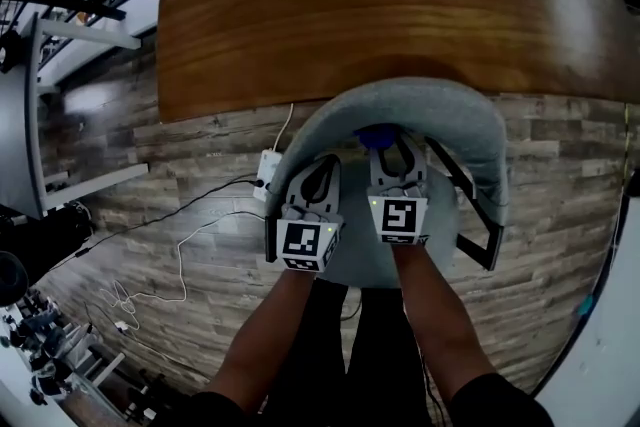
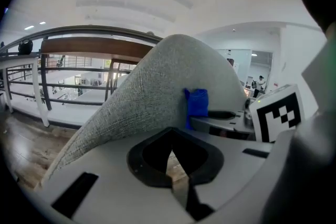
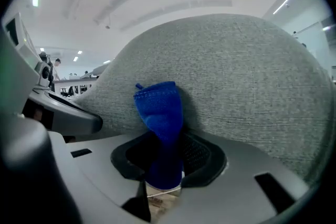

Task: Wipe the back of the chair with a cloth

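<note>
A grey fabric chair back (image 1: 420, 110) curves in front of me, below the wooden table. It fills the right gripper view (image 3: 236, 76) and rises in the left gripper view (image 2: 157, 86). My right gripper (image 1: 385, 147) is shut on a blue cloth (image 3: 160, 113), whose bunched end presses against the inner face of the backrest. The cloth shows as a small blue patch in the head view (image 1: 375, 137) and in the left gripper view (image 2: 197, 105). My left gripper (image 1: 318, 177) sits beside the right one, jaws shut with nothing between them, close to the backrest's left part.
A brown wooden table (image 1: 380, 5) lies just beyond the chair. A white power strip (image 1: 268, 173) and cables (image 1: 180, 255) lie on the wood floor at the left. The chair's black armrest (image 1: 480, 225) is at the right. A railing (image 2: 52, 71) runs behind.
</note>
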The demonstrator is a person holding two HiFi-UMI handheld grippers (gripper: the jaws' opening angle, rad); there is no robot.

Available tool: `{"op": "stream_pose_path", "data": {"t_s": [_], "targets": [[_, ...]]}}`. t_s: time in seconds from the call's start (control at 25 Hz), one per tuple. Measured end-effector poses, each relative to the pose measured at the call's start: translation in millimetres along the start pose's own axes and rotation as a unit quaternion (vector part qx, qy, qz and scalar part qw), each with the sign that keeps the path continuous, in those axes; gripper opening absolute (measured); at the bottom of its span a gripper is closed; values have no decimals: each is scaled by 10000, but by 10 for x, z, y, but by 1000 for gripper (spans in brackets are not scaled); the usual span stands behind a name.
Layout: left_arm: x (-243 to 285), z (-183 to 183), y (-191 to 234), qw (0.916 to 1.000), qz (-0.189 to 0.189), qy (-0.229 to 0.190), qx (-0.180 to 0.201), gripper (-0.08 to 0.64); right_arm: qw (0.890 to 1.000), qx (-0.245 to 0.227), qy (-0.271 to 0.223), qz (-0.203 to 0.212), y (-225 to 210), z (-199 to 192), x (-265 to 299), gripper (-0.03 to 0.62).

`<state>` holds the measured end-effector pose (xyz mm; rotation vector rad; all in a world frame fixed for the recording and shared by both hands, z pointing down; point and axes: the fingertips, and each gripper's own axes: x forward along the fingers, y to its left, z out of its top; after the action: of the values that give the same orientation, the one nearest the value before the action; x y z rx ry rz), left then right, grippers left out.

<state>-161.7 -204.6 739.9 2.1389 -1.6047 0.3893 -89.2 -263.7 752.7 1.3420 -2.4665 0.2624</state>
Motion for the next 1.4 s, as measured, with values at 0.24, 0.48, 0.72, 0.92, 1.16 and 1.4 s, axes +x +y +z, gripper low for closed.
{"op": "stream_pose_path", "data": {"t_s": [0.24,0.48,0.72,0.92,1.16,1.4], "targets": [[184,-41,-176,9994,-254,65,241,5,9977,248,101,-627,-411,-107,-151,117],[353,-34,-378,9978,-447,81,482,5,9943,358,148,-998,-717,-193,-328,117],[482,-21,-575,9961,-666,140,553,5,9888,512,175,-1393,-975,-277,-561,117],[512,13,-920,9918,-990,209,784,5,9801,716,215,-1841,-1197,-344,-869,117],[602,52,-1379,9829,-1459,220,1100,5,9687,882,235,-2308,-1400,-402,-1187,117],[589,18,-1680,9755,-1763,222,1295,5,9574,1127,197,-2652,-1508,-527,-1503,117]]}}
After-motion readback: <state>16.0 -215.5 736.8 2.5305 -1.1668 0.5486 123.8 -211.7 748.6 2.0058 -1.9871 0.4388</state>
